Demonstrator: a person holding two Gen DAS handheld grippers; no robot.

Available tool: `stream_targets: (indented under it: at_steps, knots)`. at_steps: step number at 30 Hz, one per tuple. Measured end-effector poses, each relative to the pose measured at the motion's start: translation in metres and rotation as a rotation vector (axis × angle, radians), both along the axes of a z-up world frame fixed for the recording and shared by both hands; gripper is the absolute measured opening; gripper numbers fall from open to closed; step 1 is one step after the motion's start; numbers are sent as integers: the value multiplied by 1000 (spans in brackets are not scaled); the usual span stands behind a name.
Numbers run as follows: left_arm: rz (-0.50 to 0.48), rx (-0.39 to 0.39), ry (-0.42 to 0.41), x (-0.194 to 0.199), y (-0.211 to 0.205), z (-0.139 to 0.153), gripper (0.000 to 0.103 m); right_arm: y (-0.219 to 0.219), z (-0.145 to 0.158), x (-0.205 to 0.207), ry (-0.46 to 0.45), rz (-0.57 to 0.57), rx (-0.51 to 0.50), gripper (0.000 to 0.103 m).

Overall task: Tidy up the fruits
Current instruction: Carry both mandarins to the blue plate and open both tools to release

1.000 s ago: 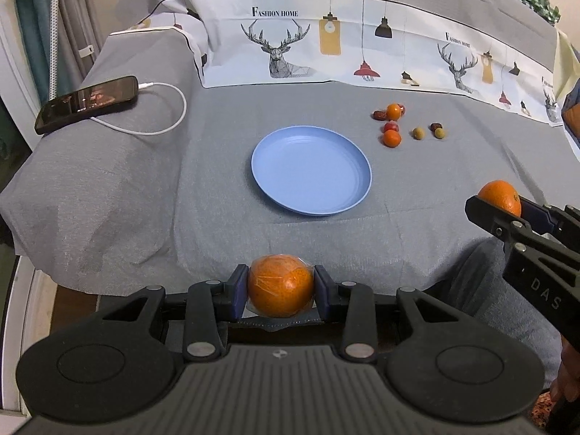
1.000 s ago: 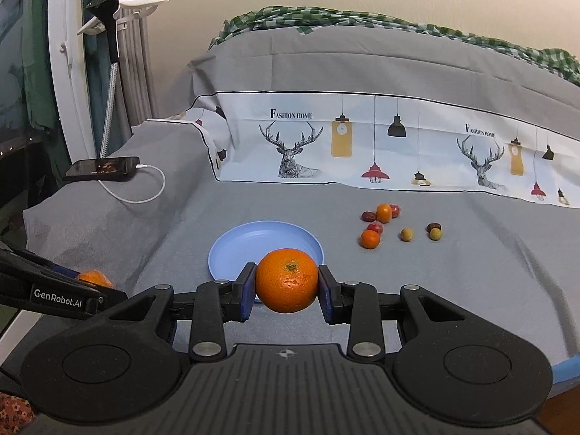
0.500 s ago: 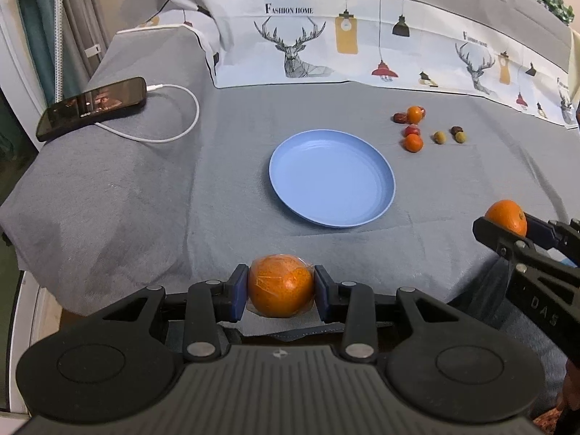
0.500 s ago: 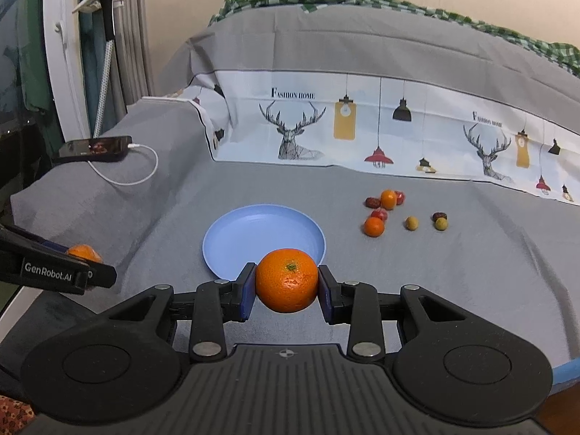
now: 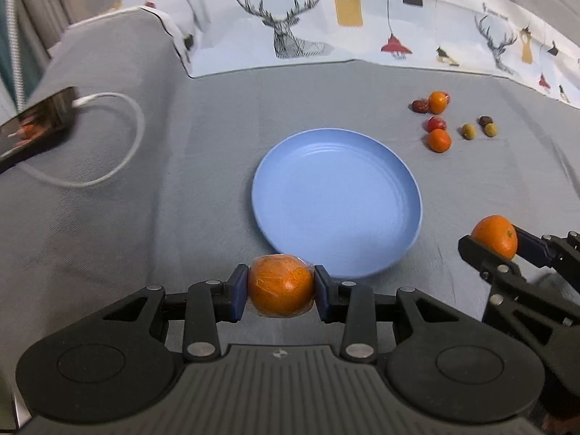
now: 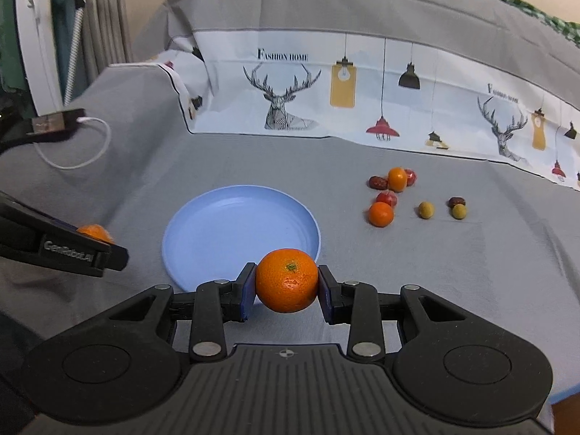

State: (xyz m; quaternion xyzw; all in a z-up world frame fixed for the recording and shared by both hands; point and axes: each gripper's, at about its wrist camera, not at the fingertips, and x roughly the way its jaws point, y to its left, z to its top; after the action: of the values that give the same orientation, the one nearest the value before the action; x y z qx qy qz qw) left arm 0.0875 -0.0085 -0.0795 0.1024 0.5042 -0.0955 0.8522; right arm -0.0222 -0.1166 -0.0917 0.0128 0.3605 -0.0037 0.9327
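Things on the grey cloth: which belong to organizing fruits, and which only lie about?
For the job: wrapped orange in left gripper; mandarin in right gripper; blue plate; small fruits.
Lying about: phone; white cable; deer-print cloth.

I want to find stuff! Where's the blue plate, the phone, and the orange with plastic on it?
blue plate (image 5: 337, 203): left wrist view, bare middle.
phone (image 5: 34, 123): left wrist view, dark screen.
wrapped orange (image 5: 281, 284): left wrist view, front of its skin.

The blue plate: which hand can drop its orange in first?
Probably the left. The left gripper holds its wrapped orange right at the blue plate rim; the right gripper, with its orange, looks slightly farther off.
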Motion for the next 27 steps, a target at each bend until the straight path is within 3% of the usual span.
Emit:
stream_targets:
  at_steps: [14, 15, 16, 18, 20, 25, 27]
  knots:
    - [-39, 72, 30, 92, -29, -86, 43, -12, -76, 103, 98, 91, -73, 38]
    - [-50, 59, 25, 93, -28, -87, 51, -13, -78, 105, 104, 98, -66, 48]
    - [-61, 40, 17, 94, -27, -88, 57, -14, -78, 108, 105, 107, -48, 70]
    - [-53, -2, -4, 93, -23, -85, 81, -17, -75, 110, 82, 85, -48, 93]
    - [-24, -20, -14, 93, -19, -82, 92, -20, -76, 112, 63, 75, -86, 94]
    - [-28, -38, 5, 90, -10, -83, 92, -29, -88, 124, 81, -10, -160, 94]
    - [-38, -31, -3, 83, -5, -82, 92, -32, -93, 128, 101, -17, -141, 94]
